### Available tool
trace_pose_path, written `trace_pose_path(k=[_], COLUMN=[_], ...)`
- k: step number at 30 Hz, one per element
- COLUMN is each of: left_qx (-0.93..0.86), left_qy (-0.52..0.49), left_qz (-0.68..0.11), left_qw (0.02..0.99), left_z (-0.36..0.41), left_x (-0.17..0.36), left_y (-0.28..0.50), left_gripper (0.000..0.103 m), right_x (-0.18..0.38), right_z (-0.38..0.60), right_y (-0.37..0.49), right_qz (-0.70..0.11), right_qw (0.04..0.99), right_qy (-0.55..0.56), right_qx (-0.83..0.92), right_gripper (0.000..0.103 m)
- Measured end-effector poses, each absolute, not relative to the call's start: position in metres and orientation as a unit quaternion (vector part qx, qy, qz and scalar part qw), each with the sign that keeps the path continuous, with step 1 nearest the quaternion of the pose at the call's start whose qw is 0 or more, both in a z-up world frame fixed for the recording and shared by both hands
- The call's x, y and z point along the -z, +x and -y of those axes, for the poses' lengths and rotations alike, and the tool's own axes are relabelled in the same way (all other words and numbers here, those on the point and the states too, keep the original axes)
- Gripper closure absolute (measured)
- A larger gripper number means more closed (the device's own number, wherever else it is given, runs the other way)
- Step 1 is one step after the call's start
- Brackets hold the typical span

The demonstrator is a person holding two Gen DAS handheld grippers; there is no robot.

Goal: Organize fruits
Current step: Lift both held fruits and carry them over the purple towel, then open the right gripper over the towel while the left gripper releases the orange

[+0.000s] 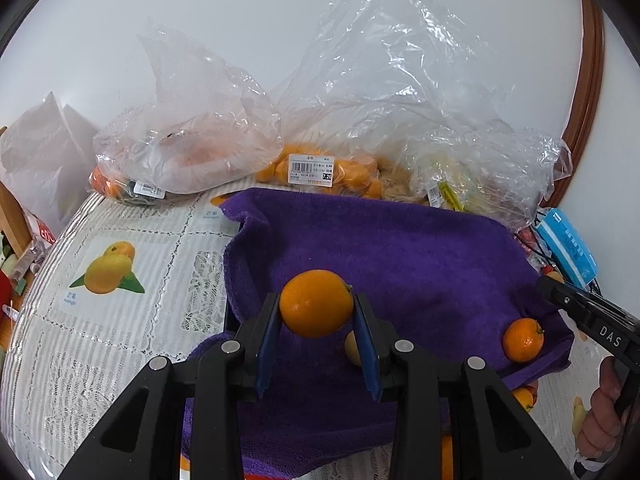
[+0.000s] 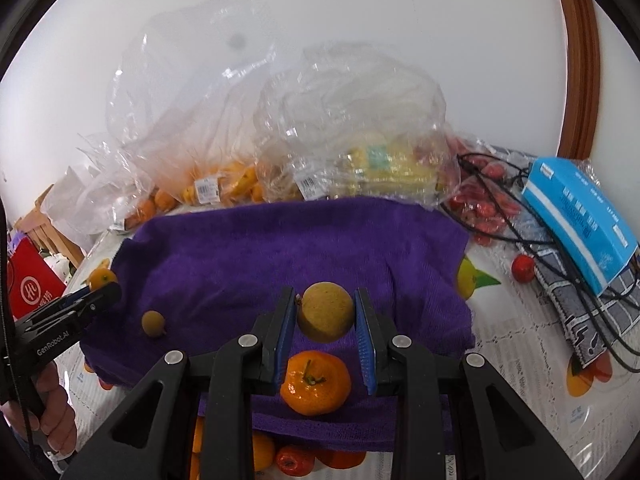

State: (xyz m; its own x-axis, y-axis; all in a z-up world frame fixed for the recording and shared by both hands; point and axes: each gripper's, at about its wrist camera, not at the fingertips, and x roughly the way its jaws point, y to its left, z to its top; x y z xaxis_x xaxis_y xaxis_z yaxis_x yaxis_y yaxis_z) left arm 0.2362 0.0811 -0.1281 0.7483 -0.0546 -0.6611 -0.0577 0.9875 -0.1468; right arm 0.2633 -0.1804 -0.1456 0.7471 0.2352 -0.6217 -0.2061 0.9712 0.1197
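Two fruits are gripped, one per claw, both over the purple towel.

Left wrist view: left gripper [image 1: 316,320] is clenched on an orange [image 1: 316,303], pads pressing its two sides at the widest part. Fruit is round, smooth, glossy; probably firm but slippery, so a grip across the middle looks right and hard squeezing would likely bruise it. It sits above the towel [image 1: 400,248]. A mandarin [image 1: 523,339] lies on the towel's right edge, near the right gripper's tip [image 1: 560,292]. A small yellowish fruit shows partly behind the right pad. Bagged fruit [image 1: 320,170] lies behind the towel on the table [image 1: 100,320].

Right wrist view: right gripper [image 2: 326,320] is clenched on a dull yellow-brown round fruit [image 2: 326,311]; its kind is unclear. Pads hold it across the middle; its skin looks matte, so probably less slippery and light. Below it on the towel [image 2: 280,248] rests a mandarin [image 2: 316,383], stem up, soft-skinned by the look. A small brown fruit [image 2: 153,323] lies left on the towel. Left gripper's tip [image 2: 100,294] shows at left with a small orange at it.
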Motion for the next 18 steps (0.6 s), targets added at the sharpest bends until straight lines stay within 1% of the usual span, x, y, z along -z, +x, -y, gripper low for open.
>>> trace_pose_path(k=[18], left_qx=[0.0], left_qy=[-0.076], left_qz=[-0.367], left_qw=[0.927], left_z=[-0.078], left_x=[0.134], left_y=[0.238], left_gripper=[0.069], right_x=[0.161], right_z=[0.173], right_y=[0.268], right_qz=[-0.365], right_qw=[0.922], right_qy=[0.021], right_qx=[-0.127], right_gripper=[0.074])
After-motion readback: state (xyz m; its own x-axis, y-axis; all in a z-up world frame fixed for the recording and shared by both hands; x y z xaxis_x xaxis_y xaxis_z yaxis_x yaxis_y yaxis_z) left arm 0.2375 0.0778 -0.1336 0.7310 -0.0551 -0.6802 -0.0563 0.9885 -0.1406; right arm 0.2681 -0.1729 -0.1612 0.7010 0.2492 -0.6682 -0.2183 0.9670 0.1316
